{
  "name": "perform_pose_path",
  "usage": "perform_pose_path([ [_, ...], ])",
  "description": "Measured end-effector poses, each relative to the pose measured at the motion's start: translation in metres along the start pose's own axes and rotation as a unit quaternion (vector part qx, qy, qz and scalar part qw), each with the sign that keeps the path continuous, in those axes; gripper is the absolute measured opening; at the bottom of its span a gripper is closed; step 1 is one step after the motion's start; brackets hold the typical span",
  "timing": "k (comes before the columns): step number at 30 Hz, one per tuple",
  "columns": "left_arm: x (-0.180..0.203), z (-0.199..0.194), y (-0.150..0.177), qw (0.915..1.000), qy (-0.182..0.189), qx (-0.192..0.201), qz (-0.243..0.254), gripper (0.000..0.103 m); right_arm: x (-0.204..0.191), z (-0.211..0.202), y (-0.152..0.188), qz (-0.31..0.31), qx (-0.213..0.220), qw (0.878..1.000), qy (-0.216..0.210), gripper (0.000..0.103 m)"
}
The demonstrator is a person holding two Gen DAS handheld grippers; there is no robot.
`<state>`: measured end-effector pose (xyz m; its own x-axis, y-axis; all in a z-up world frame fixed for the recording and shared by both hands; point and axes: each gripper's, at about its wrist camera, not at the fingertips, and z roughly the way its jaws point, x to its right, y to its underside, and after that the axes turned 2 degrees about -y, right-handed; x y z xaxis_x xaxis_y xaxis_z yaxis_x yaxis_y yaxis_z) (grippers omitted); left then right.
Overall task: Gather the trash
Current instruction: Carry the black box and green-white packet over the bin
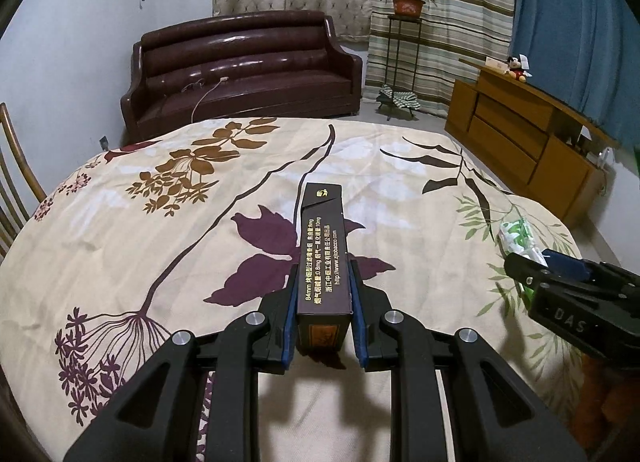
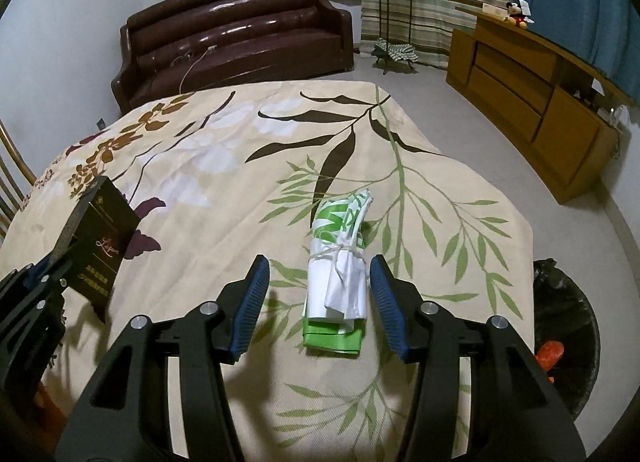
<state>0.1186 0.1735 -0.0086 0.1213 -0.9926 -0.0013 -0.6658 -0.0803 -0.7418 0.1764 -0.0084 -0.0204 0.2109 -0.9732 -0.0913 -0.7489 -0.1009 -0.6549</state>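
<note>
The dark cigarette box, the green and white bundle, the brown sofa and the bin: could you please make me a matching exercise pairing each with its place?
Things:
1. dark cigarette box
2. green and white bundle
3. brown sofa
4. black-lined bin

Places:
A. on the floor beside the table's right edge
B. against the far wall, beyond the table
C. clamped in the left tongs
D. lying on the tablecloth between the open right tongs, untouched by the pads

Pairs: 1-C, 2-D, 3-B, 4-A
</note>
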Motion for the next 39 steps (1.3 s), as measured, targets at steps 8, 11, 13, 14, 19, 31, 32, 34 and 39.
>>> perform_pose_path([
  [8, 0.0, 0.001, 0.001, 1.0, 0.002, 0.0, -0.001, 0.023, -0.003, 0.012, 0.002, -0.003, -0.016, 1.0, 0.006, 0.031],
  [11, 0.0, 0.001, 0.001, 1.0, 0.002, 0.0, -0.001, 0.023, -0.003, 0.013, 0.004, -0.006, -0.014, 1.0, 0.01, 0.029],
  [13, 0.0, 0.001, 0.0, 1.0, 0.001, 0.0, -0.001, 0.023, -0.003, 0.013, 0.004, -0.005, -0.014, 1.0, 0.01, 0.029],
  [14, -0.001, 0.001, 0.0, 1.0, 0.001, 0.0, -0.001, 0.023, -0.003, 0.013, 0.004, -0.005, -0.014, 1.0, 0.01, 0.029],
  [19, -0.001, 0.001, 0.0, 1.0, 0.002, 0.0, -0.002, 0.023, -0.003, 0.009, 0.005, -0.003, -0.009, 1.0, 0.009, 0.029],
  [31, 0.025, -0.011, 0.009, 0.9997, 0.025, 0.002, 0.008, 0.023, 0.007, -0.022, 0.022, 0.002, 0.008, 1.0, 0.009, 0.029],
  [32, 0.027, -0.013, 0.011, 0.9996, 0.027, 0.002, 0.009, 0.023, 0.009, -0.026, 0.024, 0.004, 0.01, 1.0, 0.01, 0.029],
  [34, 0.035, -0.017, 0.013, 0.9993, 0.034, 0.002, 0.013, 0.023, 0.013, -0.032, 0.027, 0.006, 0.013, 1.0, 0.013, 0.029],
  [39, 0.055, -0.027, 0.018, 0.9985, 0.05, 0.003, 0.023, 0.023, 0.029, -0.051, 0.039, 0.015, 0.024, 0.999, 0.024, 0.029],
])
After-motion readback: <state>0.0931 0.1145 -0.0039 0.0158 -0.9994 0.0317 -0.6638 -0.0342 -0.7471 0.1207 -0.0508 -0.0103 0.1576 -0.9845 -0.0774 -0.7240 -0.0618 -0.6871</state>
